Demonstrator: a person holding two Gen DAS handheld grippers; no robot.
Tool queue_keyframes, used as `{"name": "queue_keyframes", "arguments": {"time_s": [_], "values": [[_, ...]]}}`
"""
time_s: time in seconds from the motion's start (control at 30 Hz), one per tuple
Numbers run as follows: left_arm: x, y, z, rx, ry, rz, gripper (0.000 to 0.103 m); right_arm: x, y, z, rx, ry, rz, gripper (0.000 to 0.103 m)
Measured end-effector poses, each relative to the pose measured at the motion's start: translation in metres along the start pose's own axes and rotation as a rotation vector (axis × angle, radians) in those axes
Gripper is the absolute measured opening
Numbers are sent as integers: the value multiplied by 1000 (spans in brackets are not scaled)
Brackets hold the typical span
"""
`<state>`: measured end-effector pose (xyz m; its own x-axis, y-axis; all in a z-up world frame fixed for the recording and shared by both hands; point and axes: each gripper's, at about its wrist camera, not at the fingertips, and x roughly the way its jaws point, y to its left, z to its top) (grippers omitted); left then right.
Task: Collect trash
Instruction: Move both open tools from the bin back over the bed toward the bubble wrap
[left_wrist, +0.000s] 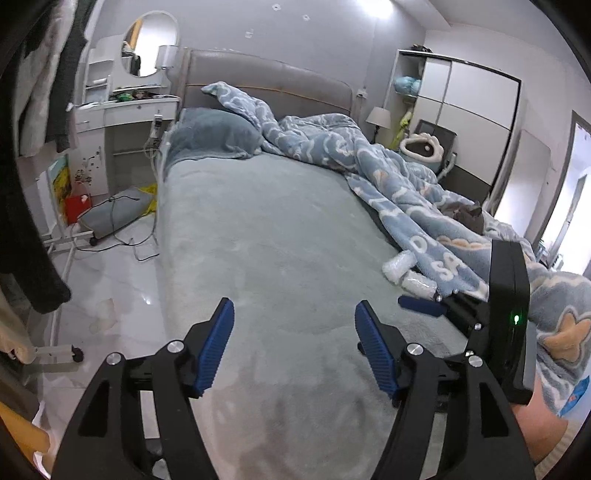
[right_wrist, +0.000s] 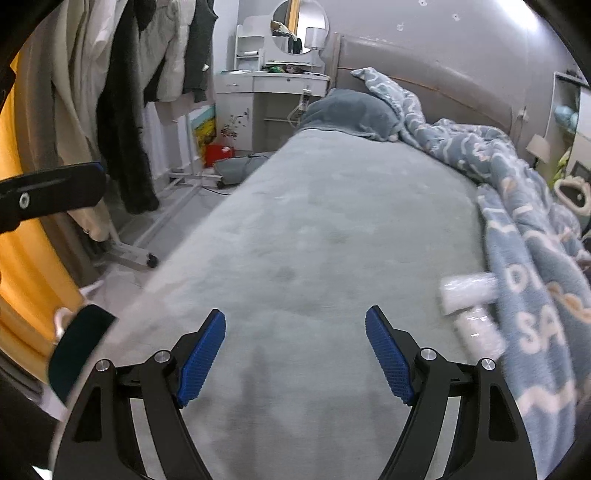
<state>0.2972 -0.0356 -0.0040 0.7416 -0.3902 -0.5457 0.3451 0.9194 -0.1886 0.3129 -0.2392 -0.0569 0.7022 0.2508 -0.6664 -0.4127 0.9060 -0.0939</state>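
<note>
Two white rolls of crumpled plastic wrap lie on the grey-green bed sheet (left_wrist: 273, 236) at the edge of the blue blanket, one (left_wrist: 399, 263) behind the other (left_wrist: 418, 285). My left gripper (left_wrist: 294, 317) hovers open over bare sheet, well left of them, with nothing between its blue pads. In the right wrist view the same rolls (right_wrist: 466, 292) (right_wrist: 480, 334) sit blurred to the right of my right gripper (right_wrist: 295, 323), which is open and empty above the sheet. One right-gripper finger (left_wrist: 421, 305) shows in the left wrist view, close to the nearer roll.
A rumpled blue blanket (left_wrist: 369, 166) covers the bed's right side, with a grey cat (left_wrist: 467, 217) lying on it. A pillow (left_wrist: 214, 134) lies at the headboard. Left of the bed are a clothes rack (right_wrist: 122, 110), a dressing table (left_wrist: 125, 110), and cables and a cushion (left_wrist: 114, 210) on the floor.
</note>
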Motion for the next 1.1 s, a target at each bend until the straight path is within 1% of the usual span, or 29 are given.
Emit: {"name": "queue_keyframes", "arguments": {"time_s": [0.1, 0.17, 0.23, 0.3, 0.37, 0.5, 0.63, 0.7, 0.8, 0.9, 0.93, 1.03, 1.1], "values": [[18, -6, 1, 20, 10, -8, 70, 3, -11, -1, -17, 3, -24, 79], [28, -7, 2, 14, 19, -10, 71, 7, -24, -2, -18, 8, -45, 79], [38, -7, 3, 17, 30, -4, 71, 8, -40, -2, 20, 7, -50, 79], [46, -11, 5, 44, 28, 8, 72, 9, -55, -3, 66, 3, -56, 79], [57, -15, 9, 65, 30, -3, 73, 10, -74, -4, 111, -2, -68, 79], [79, -19, 12, 102, 43, -34, 73, 19, -95, -7, 119, 16, -93, 79], [105, -25, 12, 150, 94, -103, 73, 23, -112, -13, 129, 28, -91, 79], [116, -24, 13, 157, 114, -139, 73, 25, -121, -15, 135, 33, -93, 79], [130, -19, 16, 113, 131, -180, 73, 33, -136, -20, 160, 56, -90, 79], [142, -15, 20, 63, 152, -243, 73, 41, -146, -24, 182, 79, -72, 79], [147, -15, 22, 57, 157, -254, 74, 44, -147, -26, 180, 90, -61, 75], [159, -23, 25, 80, 167, -264, 74, 49, -150, -28, 172, 109, -47, 71], [168, -34, 28, 102, 177, -286, 74, 50, -152, -30, 176, 113, -50, 66]]}}
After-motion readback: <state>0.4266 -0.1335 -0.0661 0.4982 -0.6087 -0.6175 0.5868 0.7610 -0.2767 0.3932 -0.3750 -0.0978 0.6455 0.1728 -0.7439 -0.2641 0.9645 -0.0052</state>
